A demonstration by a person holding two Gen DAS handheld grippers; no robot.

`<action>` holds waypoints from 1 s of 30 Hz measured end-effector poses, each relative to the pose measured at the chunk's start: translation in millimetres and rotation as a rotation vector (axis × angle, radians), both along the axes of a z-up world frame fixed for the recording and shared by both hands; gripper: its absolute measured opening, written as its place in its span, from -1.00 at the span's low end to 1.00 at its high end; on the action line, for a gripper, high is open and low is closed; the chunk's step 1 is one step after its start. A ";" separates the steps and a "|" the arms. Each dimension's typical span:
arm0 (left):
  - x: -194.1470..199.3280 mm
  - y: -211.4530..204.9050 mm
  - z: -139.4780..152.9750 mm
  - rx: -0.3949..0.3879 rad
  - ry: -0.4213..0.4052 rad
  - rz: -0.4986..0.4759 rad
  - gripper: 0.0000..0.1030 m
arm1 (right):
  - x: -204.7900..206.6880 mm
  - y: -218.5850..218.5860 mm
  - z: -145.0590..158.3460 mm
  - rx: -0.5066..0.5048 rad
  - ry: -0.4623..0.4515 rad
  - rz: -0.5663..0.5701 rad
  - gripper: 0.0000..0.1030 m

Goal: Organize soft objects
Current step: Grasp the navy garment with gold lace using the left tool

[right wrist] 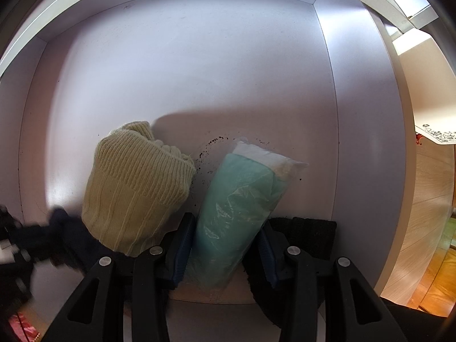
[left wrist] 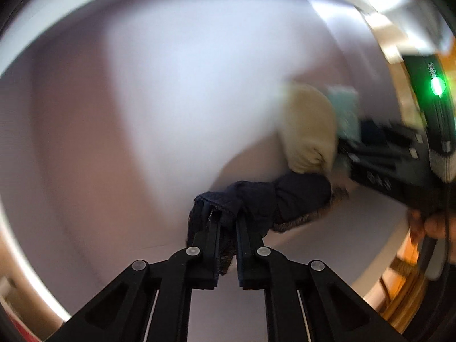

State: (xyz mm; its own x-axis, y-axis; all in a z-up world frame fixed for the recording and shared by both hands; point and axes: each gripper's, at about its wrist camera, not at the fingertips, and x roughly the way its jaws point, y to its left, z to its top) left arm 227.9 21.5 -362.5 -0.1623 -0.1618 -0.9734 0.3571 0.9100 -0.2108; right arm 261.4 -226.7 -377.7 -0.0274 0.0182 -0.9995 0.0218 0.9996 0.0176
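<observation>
White drawer floor (right wrist: 199,71): I'm pinching the limp navy sock (left wrist: 256,199) by its cuff in my left gripper (left wrist: 228,225) (clamped), beside the cream knit roll (right wrist: 136,191); right gripper (right wrist: 225,245) is squeezing the slippery bagged teal cloth (right wrist: 239,199).

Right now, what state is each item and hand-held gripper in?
left hand-held gripper: shut on the dark navy knit.
dark navy knit: bunched, one end pinched, lying beside the cream knit.
right hand-held gripper: closed around the bagged teal cloth.
bagged teal cloth: sealed in clear plastic, standing tilted.
cream knit: rolled up, free of both grippers.
white compartment: open, holding all three.
</observation>
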 end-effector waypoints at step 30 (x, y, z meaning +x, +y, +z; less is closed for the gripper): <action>-32.4 -37.2 -0.6 0.102 -0.144 -0.265 0.14 | 0.3 -1.6 -0.2 0.003 0.001 0.001 -0.16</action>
State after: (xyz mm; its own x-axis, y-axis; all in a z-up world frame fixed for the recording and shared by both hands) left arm 195.5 -15.7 -363.1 -0.0454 -0.0324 -0.9984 0.6044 0.7949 -0.0533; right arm 261.7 -228.4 -377.9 -0.0283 0.0211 -0.9994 0.0206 0.9996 0.0205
